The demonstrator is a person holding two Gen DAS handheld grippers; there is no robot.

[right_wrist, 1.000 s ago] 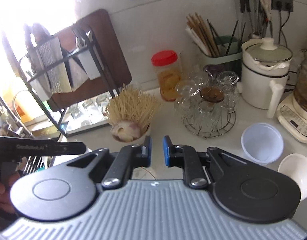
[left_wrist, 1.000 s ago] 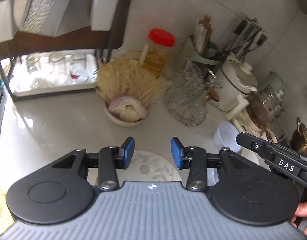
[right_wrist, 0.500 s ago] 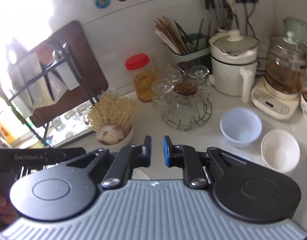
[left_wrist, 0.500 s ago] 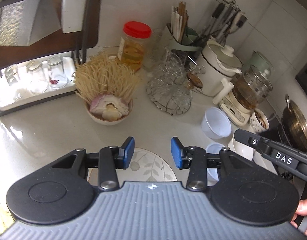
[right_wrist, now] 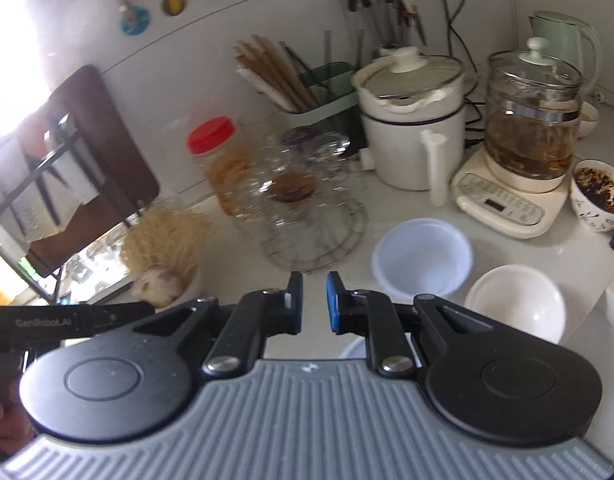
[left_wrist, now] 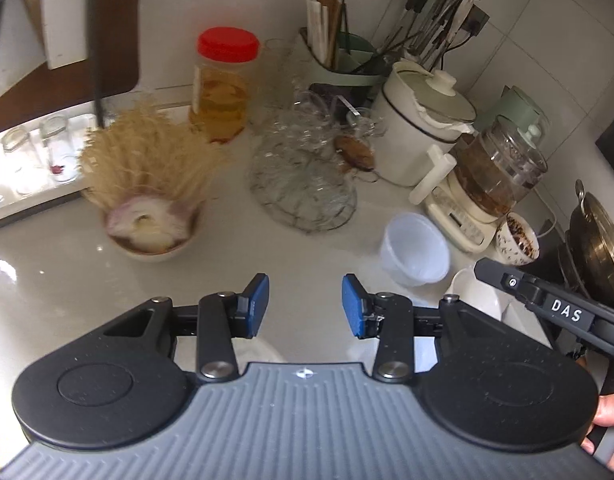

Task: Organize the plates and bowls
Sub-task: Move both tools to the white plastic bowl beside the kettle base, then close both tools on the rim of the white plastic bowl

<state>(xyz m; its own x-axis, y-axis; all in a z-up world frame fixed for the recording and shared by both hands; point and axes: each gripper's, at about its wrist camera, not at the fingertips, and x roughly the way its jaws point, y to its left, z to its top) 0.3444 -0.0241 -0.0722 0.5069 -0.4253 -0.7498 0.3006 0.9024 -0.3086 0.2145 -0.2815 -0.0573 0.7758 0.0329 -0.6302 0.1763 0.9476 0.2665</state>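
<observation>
A glossy white kitchen counter [left_wrist: 67,280] runs along a white tiled wall [right_wrist: 267,12] with a power strip and hanging utensils.

Both tongs hover above the counter, holding nothing. The left gripper [left_wrist: 305,306] has its blue pads well apart. The right gripper [right_wrist: 314,302] has its pads close together, with a narrow gap showing between them.

Two empty bowls sit side by side, just in front of the right gripper: a translucent plastic bowl [right_wrist: 422,258] and, to its right and touching or nearly touching it, a white ceramic bowl [right_wrist: 515,302]. The left camera shows the plastic bowl [left_wrist: 415,248] ahead and to the right of the left gripper.

Further back are one red-lidded jar [left_wrist: 223,84], one wire stand of glass cups [left_wrist: 303,184], one bowl holding straw-like fibres [left_wrist: 151,208], one chopstick holder [right_wrist: 307,88], one white lidded cooking pot [right_wrist: 411,120], one glass health kettle [right_wrist: 531,120] on a cream base, one pale green electric kettle [right_wrist: 563,32], and one patterned bowl of dark dried bits [right_wrist: 599,196].

A dark metal rack [right_wrist: 47,168] stands at the left.
</observation>
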